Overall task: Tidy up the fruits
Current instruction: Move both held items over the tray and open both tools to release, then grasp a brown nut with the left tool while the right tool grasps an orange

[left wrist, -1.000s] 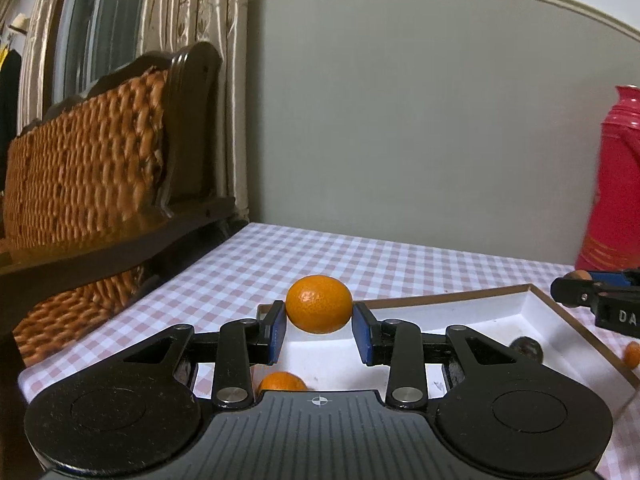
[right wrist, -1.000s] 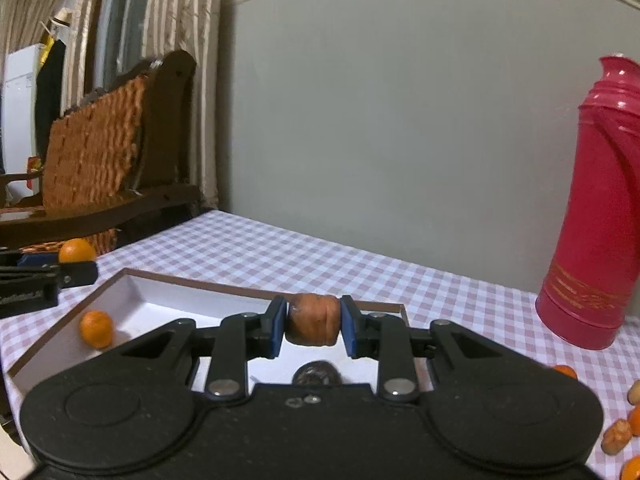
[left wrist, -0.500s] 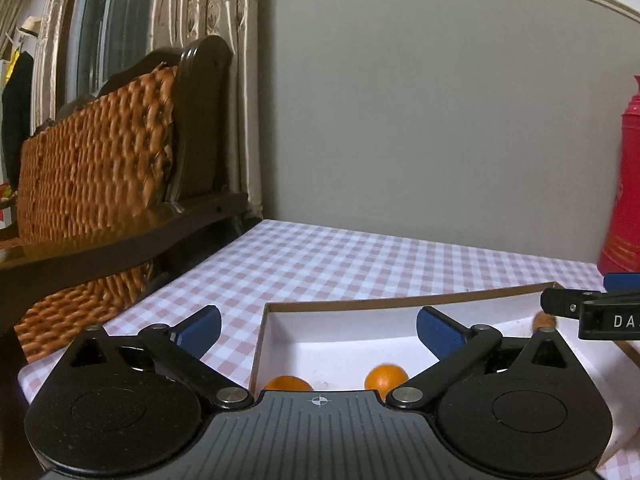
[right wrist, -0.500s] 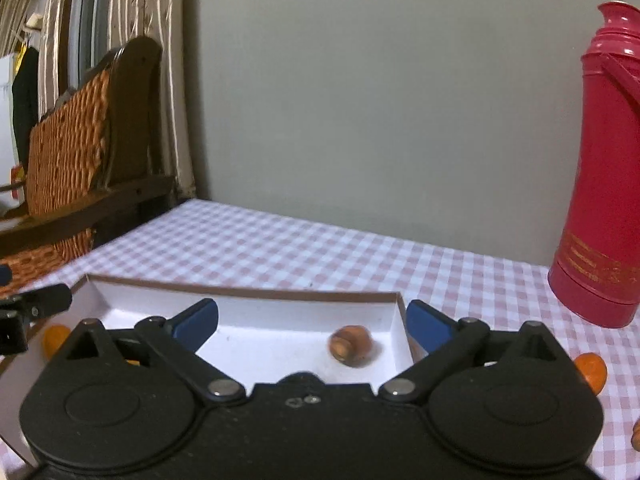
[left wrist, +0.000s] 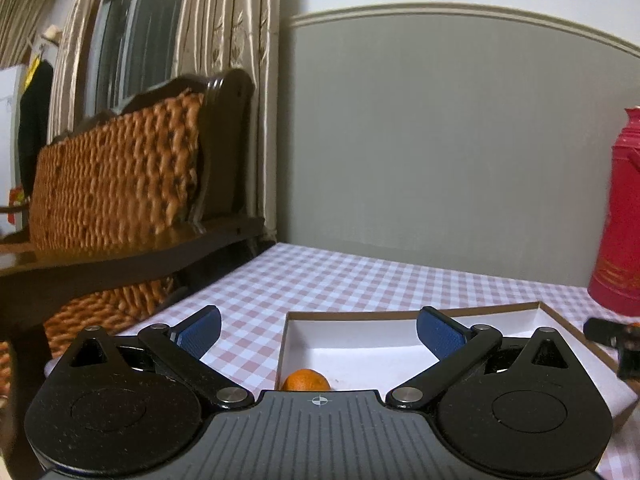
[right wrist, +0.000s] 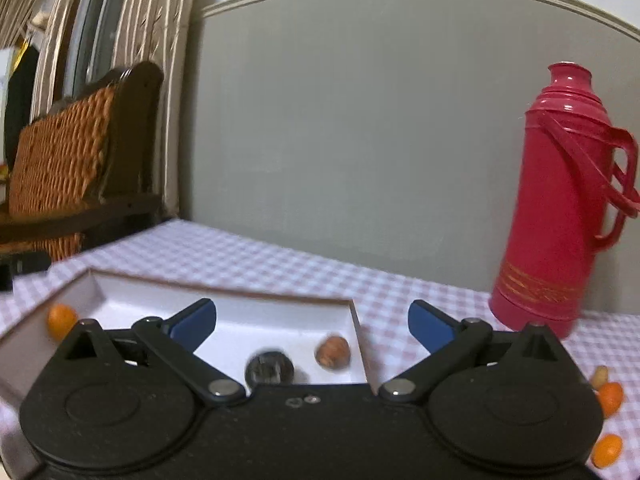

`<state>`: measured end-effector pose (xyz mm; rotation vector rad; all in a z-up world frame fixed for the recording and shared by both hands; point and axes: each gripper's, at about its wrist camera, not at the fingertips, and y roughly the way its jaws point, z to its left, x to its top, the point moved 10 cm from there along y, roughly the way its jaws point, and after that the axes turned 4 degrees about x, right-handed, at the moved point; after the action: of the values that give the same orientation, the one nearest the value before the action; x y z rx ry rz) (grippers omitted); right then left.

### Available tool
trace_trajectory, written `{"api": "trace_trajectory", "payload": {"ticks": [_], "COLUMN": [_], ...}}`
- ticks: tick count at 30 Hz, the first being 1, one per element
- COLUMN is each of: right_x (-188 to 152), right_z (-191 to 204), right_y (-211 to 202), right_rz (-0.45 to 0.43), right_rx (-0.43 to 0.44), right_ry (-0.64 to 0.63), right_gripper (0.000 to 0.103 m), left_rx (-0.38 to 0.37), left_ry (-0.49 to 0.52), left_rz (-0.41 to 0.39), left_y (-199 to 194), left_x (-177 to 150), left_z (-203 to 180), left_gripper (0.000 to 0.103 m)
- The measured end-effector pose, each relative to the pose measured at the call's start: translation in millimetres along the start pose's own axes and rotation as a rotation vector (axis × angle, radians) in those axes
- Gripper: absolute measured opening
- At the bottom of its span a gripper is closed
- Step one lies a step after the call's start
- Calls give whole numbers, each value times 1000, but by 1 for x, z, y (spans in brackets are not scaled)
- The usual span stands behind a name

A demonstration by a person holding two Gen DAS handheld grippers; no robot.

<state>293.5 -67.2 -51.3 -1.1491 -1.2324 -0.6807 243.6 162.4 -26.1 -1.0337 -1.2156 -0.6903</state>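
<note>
A shallow white box with a brown rim (left wrist: 360,313) lies on the checked tablecloth. My left gripper (left wrist: 319,320) hovers at its near left corner, open, nothing between its blue pads; a small orange (left wrist: 306,380) rests in the box just below it. My right gripper (right wrist: 312,312) is over the right end of the box (right wrist: 240,290), its jaws opening and empty. Under it in the box lie a brown wrinkled fruit (right wrist: 333,352) and a dark round fruit (right wrist: 270,368). Another orange (right wrist: 61,320) sits at the box's left end.
A tall red thermos (right wrist: 560,208) stands on the table right of the box. Loose small oranges (right wrist: 610,398) and a tan fruit (right wrist: 599,376) lie near the right edge. A wicker-backed wooden chair (left wrist: 120,184) stands beyond the table's left side.
Both grippers let go: the left dropped its orange and the right its brown fruit into the box. Both jaws swung wide, and both grippers drew back a little.
</note>
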Motion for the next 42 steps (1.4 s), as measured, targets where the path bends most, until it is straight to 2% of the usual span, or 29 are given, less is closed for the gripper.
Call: {"api": "trace_trajectory", "payload": {"ticks": [2, 4, 10, 17, 21, 26, 30, 34, 42], "right_x": [-10, -17, -32, -42, -48, -53, -56, -69, -79], "right_z": [0, 0, 2, -15, -29, -52, -70, -90, -139], "right_y": [-8, -16, -47, -82, -101, -119, -137, -146, -158], "right_rz": [24, 38, 43, 38, 29, 37, 15, 39, 47], "right_rx": [24, 37, -11, -59, -82, -118, -161, -204, -300], "right_ry": [13, 15, -42, -12, 13, 45, 58, 34, 65], "right_gripper": [97, 97, 97, 97, 97, 95, 93, 88, 85], "left_rx": [12, -12, -58, -150, -198, -271, -326, -388, -445], "left_ry": [20, 26, 63, 65, 52, 97, 140, 163, 191], "left_rz": [-7, 17, -11, -28, -7, 2, -47, -74, -85], "left_y": [-9, -19, -50, -69, -74, -86, -102, -114, -111], "left_x": [-4, -12, -18, -16, -19, -26, -26, -28, -22], "left_z": [0, -2, -12, -34, -48, -79, -107, -134, -188], "left_gripper": [103, 103, 103, 103, 103, 103, 103, 103, 103]}}
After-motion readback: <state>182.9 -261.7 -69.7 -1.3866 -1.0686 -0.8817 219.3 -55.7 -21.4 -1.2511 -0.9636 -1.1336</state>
